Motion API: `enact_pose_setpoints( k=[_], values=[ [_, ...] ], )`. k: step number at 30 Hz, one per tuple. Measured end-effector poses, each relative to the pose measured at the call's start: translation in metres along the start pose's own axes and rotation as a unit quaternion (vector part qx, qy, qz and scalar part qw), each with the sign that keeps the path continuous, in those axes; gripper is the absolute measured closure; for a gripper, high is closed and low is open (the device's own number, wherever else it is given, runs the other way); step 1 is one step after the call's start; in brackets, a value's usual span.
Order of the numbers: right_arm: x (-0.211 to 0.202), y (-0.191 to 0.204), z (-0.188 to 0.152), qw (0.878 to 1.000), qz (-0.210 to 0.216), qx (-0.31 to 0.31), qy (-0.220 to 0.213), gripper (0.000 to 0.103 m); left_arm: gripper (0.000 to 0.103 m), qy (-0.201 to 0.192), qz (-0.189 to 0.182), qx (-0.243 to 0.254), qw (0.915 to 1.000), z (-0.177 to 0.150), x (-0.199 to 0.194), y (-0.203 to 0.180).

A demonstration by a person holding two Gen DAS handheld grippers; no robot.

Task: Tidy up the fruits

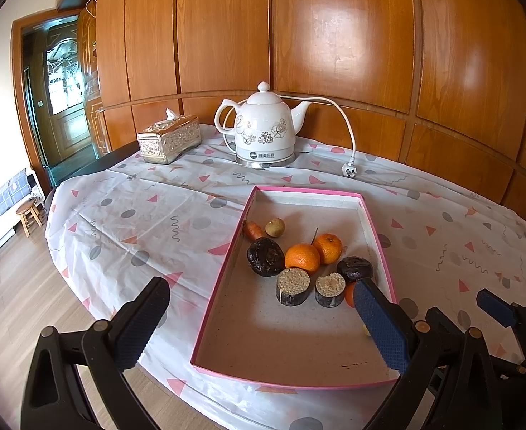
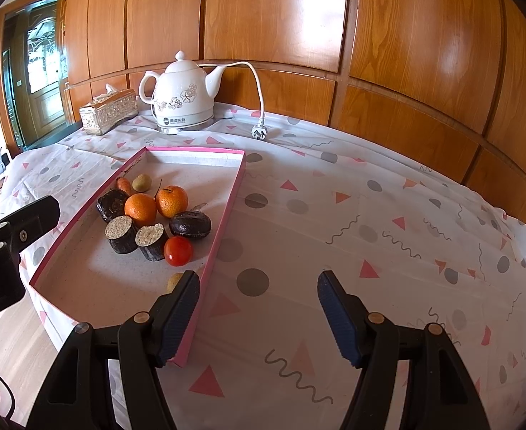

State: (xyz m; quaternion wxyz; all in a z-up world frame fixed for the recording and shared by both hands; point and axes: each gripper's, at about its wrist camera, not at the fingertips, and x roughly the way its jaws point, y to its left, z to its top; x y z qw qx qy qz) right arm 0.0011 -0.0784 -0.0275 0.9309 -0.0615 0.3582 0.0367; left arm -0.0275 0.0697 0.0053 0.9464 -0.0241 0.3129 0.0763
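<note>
Fruit all piled in the shallow pink-rimmed cardboard tray (image 2: 227,193), both my grippers hanging empty at its near end.

Inside that tray, bunched toward its right wall: two round oranges (image 2: 140,208), a small red tomato (image 2: 178,250), dark cut cylinders with pale grainy tops (image 2: 121,233), two dark wrinkly round ones (image 2: 190,224), a little greenish-brown fruit (image 2: 141,182) and a small carrot (image 2: 124,184) toward the far end, plus a yellowish one (image 2: 174,281) half hidden at the near end. No fruit shows on the cloth outside the tray, so they sit gathered, maybe just not sorted. My left gripper (image 1: 263,326) is spread wide over the tray's near end; my right gripper (image 2: 257,317) is open too, its left finger just at the tray's right wall. Beyond the tray's far end stand a white flowered ceramic kettle (image 2: 182,98) and a silver embossed tissue box (image 2: 108,111).
</note>
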Motion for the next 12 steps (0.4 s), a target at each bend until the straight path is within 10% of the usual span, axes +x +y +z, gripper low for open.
enact_pose_setpoints(
  k=[12],
  values=[
    [-0.0008, -0.0084, -0.0007, 1.0, 0.001, 0.009, -0.003, 0.034, 0.0, -0.002, -0.023, -0.004, 0.9997, -0.0013, -0.0011, -0.0022]
  ],
)
